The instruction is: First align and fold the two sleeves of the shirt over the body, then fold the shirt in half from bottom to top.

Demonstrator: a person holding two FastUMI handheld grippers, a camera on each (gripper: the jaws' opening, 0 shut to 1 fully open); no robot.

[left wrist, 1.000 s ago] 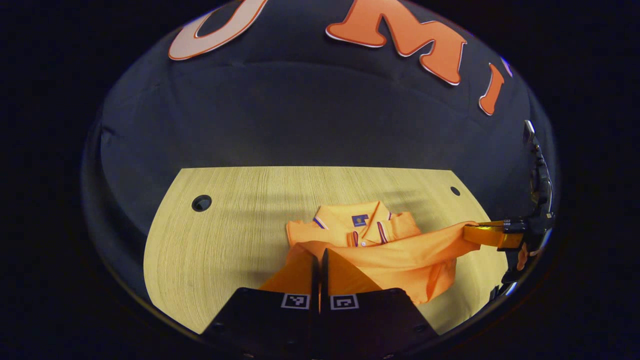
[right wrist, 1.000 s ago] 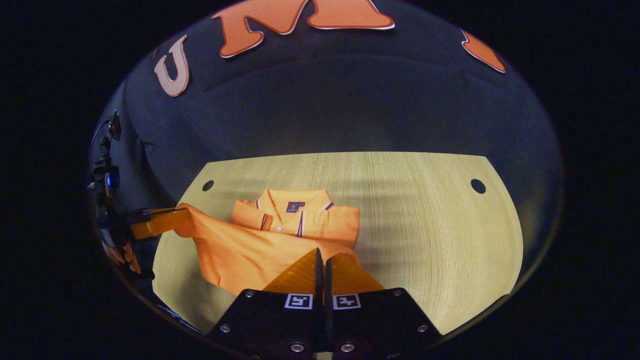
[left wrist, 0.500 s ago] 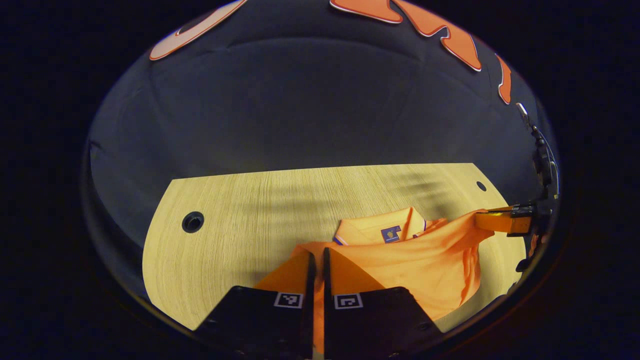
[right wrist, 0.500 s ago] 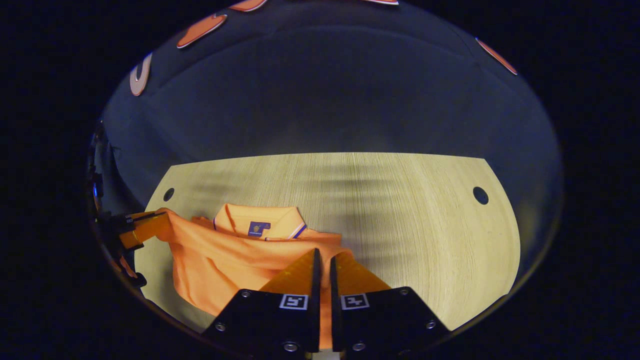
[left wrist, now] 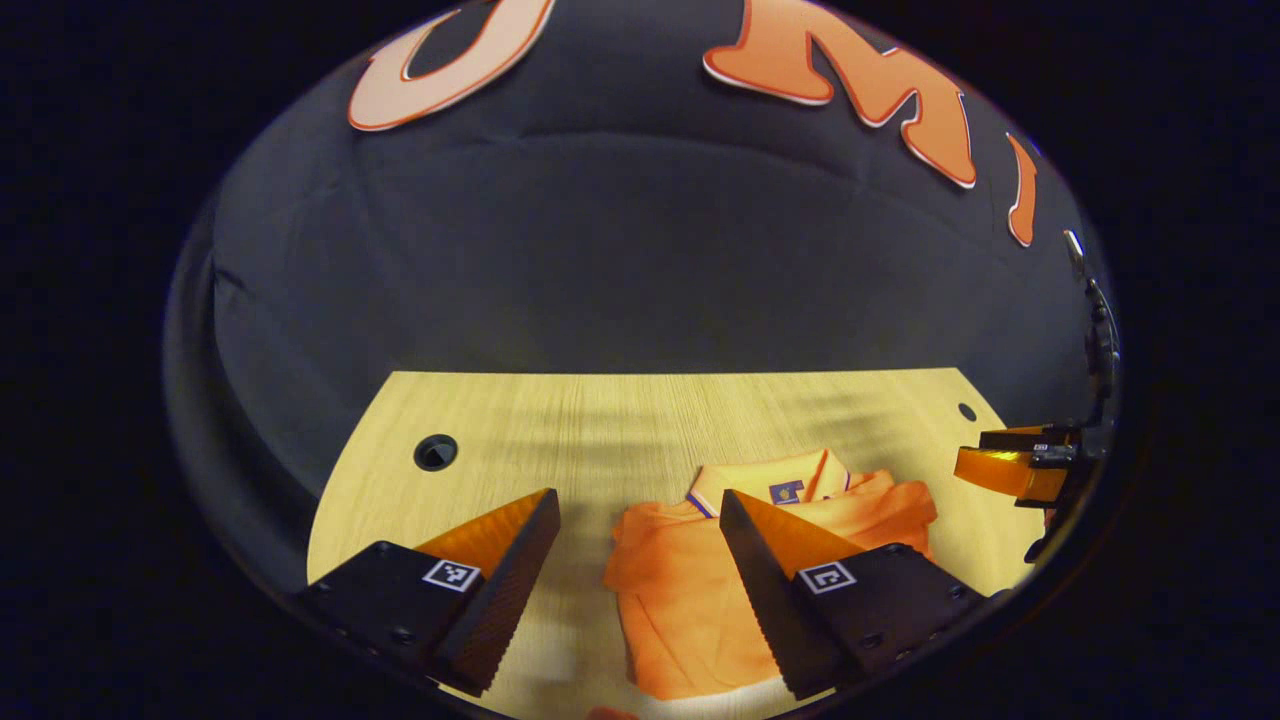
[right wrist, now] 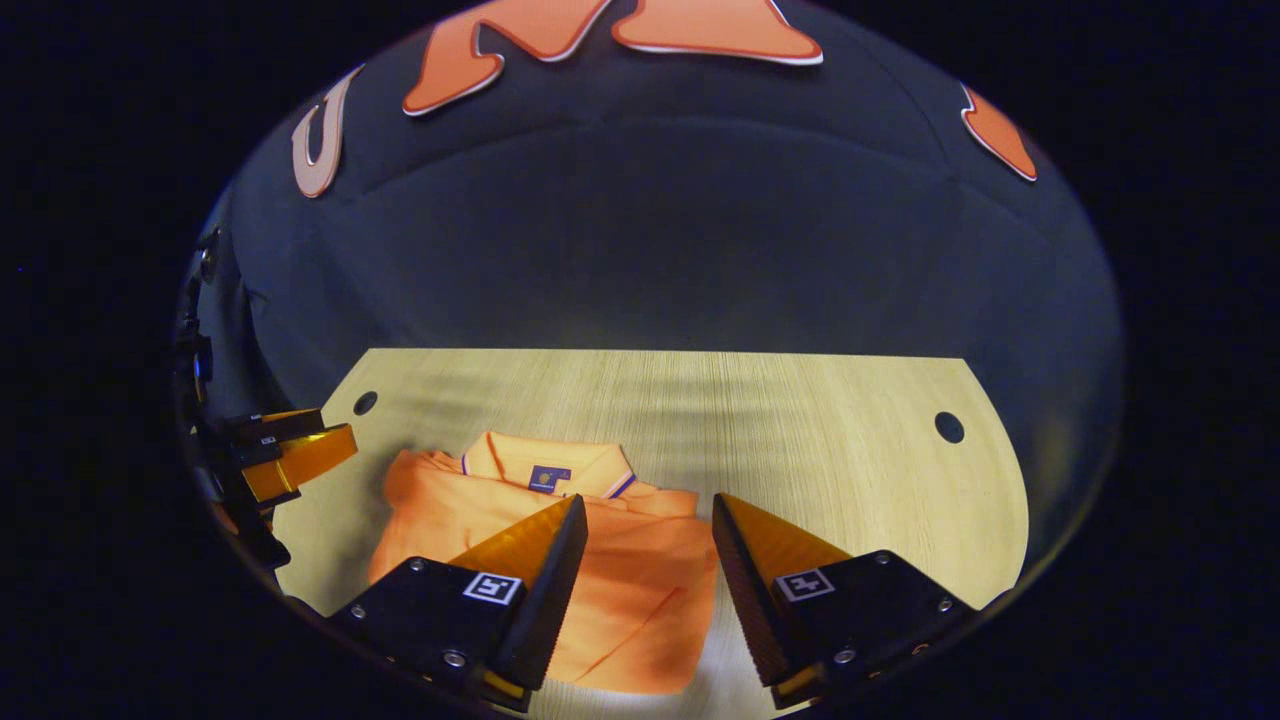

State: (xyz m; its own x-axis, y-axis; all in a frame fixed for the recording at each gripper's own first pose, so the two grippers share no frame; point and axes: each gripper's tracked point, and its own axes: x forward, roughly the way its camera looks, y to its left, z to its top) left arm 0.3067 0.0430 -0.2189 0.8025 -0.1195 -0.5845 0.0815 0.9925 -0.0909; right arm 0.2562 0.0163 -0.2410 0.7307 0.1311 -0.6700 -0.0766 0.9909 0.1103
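The orange polo shirt [left wrist: 690, 590] lies folded in half on the wooden table [left wrist: 560, 430], its collar [left wrist: 775, 480] at the far end peeking above the folded layer. My left gripper [left wrist: 640, 505] hangs open above the shirt's left part, nothing between its fingers. In the right gripper view the shirt [right wrist: 620, 590] lies below my right gripper [right wrist: 645, 510], which stands open over the shirt's right edge. The right gripper [left wrist: 1010, 460] also shows far right in the left gripper view, and the left gripper [right wrist: 290, 450] far left in the right gripper view, both apart from the cloth.
The table has a round cable hole near the left [left wrist: 435, 452] and another near the right [right wrist: 948, 427]. Bare wood [right wrist: 850, 480] stretches to the right of the shirt. Black cloth walls stand behind the table.
Both grippers held the shirt's bottom hem lifted and carried it toward the collar; now both have opened and let go, and the hem lies flat over the shirt's upper half.
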